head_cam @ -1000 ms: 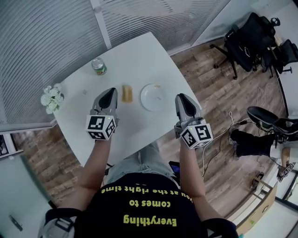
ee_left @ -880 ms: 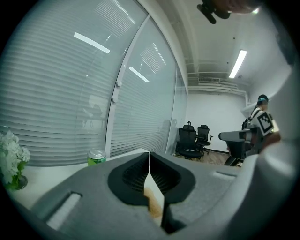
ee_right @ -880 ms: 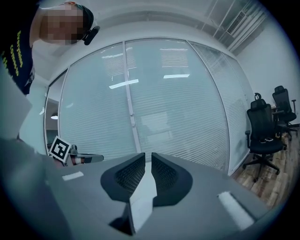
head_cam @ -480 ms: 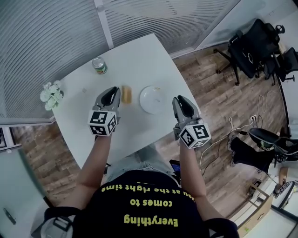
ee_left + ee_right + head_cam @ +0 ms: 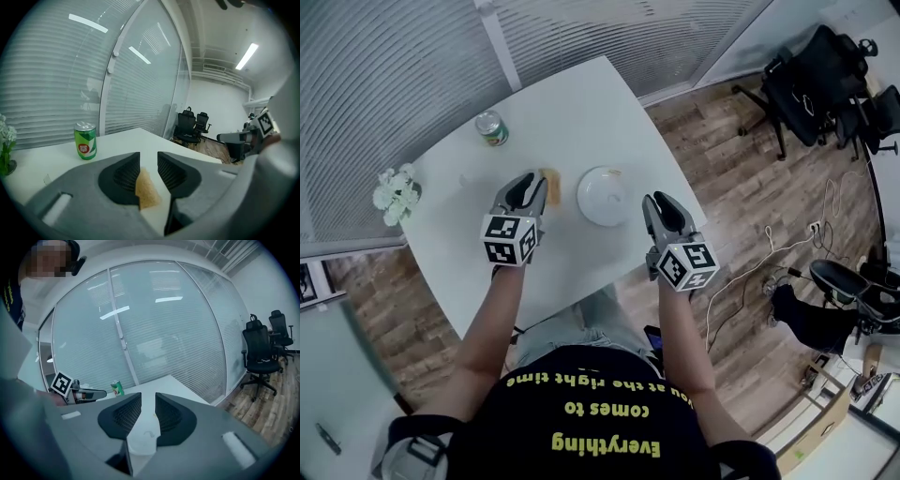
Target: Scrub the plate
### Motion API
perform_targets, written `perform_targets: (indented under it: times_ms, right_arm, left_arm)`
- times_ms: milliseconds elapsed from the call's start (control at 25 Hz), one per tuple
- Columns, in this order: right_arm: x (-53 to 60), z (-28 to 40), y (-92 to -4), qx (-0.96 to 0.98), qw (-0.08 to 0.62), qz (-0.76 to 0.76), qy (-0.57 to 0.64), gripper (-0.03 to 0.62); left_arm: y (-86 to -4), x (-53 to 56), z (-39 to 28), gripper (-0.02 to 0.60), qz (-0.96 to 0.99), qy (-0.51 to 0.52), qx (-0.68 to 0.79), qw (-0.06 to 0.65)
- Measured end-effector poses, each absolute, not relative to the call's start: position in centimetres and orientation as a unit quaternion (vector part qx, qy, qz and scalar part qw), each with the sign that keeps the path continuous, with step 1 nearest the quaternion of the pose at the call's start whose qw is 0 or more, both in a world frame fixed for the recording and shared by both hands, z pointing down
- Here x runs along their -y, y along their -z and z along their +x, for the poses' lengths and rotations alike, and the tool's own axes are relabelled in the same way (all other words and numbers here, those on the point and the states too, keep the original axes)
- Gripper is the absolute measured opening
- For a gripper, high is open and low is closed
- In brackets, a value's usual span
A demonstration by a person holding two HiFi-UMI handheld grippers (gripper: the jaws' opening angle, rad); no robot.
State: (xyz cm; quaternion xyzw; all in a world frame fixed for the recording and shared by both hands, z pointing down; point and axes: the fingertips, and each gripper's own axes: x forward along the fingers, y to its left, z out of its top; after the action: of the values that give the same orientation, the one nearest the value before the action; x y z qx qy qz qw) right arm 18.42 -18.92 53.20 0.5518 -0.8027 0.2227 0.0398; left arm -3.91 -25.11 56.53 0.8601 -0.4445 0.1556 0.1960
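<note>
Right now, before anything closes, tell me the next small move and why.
Probably ease the left gripper down and forward around the sponge: its jaws have just been opening, and the sponge lies ahead in line with their gap, not yet between them.

Office, black swivel chairs [image 5: 816, 80] well off to the right of the right gripper [image 5: 659, 201], glass wall with blinds [image 5: 384, 94] ahead of the left gripper [image 5: 528, 184], white table [image 5: 581, 122] under both, wood floor [image 5: 722, 187], ceiling strip light [image 5: 247, 55]
</note>
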Motion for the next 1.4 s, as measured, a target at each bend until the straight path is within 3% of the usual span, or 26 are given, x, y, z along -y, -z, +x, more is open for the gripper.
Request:
perform_targets:
  times_ms: [280,760,920,1240,1400]
  right_arm:
    - [18.8,19.3,-58.0,0.783,0.077,0.553,-0.276,0.111]
    - [19.6,19.1,-63.7,0.752,0.108,0.533,-0.373,0.198]
    - [19.5,18.5,-65.1,0.742,0.127,0.522,-0.401,0.239]
    - [19.6,18.4,-66.4,0.729,0.140,0.515,-0.430,0.258]
    - [19.7,18.2,-66.7,0.727,0.140,0.512,-0.436,0.253]
  left_arm:
    - [-60.7,25.5,-2.2,0.184,0.844,-0.204,0.436,0.235]
    - [-64.9,26.2,-2.3,0.235,0.808,-0.256,0.457,0.268]
    - [-65.9,26.1,-2.0,0.236,0.804,-0.269,0.453,0.276]
    - [-66.7,26.3,-1.7,0.224,0.801,-0.292,0.457,0.254]
    - [-67.1,26.0,-1.6,0.140,0.801,-0.303,0.452,0.250]
